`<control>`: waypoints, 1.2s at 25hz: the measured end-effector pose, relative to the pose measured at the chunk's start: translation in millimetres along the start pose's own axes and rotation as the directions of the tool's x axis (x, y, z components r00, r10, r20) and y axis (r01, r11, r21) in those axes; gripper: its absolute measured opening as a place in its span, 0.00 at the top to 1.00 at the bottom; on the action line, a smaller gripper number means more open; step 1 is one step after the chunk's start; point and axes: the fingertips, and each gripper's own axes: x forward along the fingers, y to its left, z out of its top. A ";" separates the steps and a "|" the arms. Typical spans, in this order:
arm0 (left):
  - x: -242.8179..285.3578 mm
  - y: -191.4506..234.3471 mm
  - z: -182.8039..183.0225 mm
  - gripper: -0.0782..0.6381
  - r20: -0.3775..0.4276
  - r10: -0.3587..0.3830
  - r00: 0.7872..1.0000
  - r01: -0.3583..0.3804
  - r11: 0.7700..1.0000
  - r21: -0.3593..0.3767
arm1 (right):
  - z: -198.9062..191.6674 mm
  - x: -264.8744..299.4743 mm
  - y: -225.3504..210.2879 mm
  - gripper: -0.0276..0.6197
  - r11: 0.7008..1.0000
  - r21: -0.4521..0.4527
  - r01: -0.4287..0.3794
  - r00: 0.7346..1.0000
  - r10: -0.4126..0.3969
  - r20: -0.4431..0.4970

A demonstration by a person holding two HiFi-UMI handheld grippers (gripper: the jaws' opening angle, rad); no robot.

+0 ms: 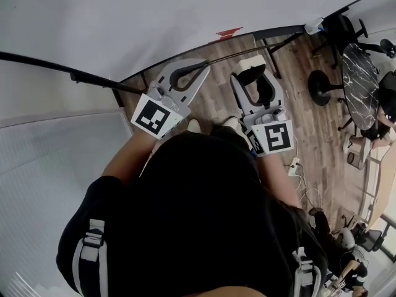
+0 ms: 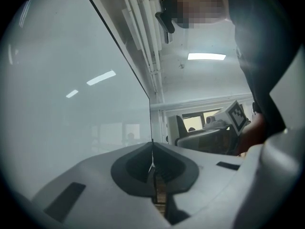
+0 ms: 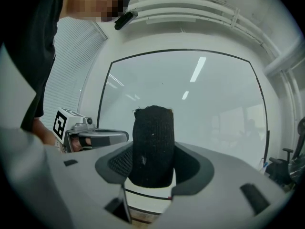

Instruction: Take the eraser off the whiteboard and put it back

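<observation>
My right gripper [image 1: 255,73] is shut on the eraser [image 1: 257,85], a black felt block with a pale back. In the right gripper view the eraser [image 3: 152,144] stands upright between the jaws of the right gripper [image 3: 151,168], in front of the whiteboard [image 3: 190,94], apart from it. My left gripper [image 1: 199,68] is to the left of the right one, jaws together with nothing in them. In the left gripper view, the left gripper [image 2: 152,165] points along the black edge of the whiteboard [image 2: 71,89]. The whiteboard [image 1: 154,11] fills the top of the head view.
Wooden floor [image 1: 309,122] lies below, with a power strip and cables [image 1: 294,166] by my right side. A round dark table [image 1: 360,82] and office chairs [image 1: 344,26] stand at the right. Window blinds [image 1: 49,178] are at the left. A small red thing [image 1: 229,33] sits at the board's base.
</observation>
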 end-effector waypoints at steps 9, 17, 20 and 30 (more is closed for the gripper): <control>7.9 -28.2 6.7 0.88 0.000 0.006 1.000 -0.006 1.000 -0.011 | 1.9 -28.7 -9.5 0.60 0.999 0.006 -0.053 0.998 0.053 0.030; 25.3 -62.8 6.4 0.88 -0.013 0.021 1.000 -0.022 1.000 -0.013 | 1.6 -57.6 -37.4 0.60 0.997 0.014 -0.071 0.996 0.070 0.048; 37.6 -81.6 13.1 0.88 -0.024 0.032 0.999 -0.032 0.999 -0.021 | 6.1 -75.3 -54.4 0.60 0.997 0.016 -0.075 0.996 0.074 0.043; 58.9 -101.7 6.2 0.88 -0.013 0.015 1.000 -0.016 0.999 -0.028 | 1.6 -86.4 -70.9 0.60 0.997 0.012 -0.076 0.995 0.076 0.059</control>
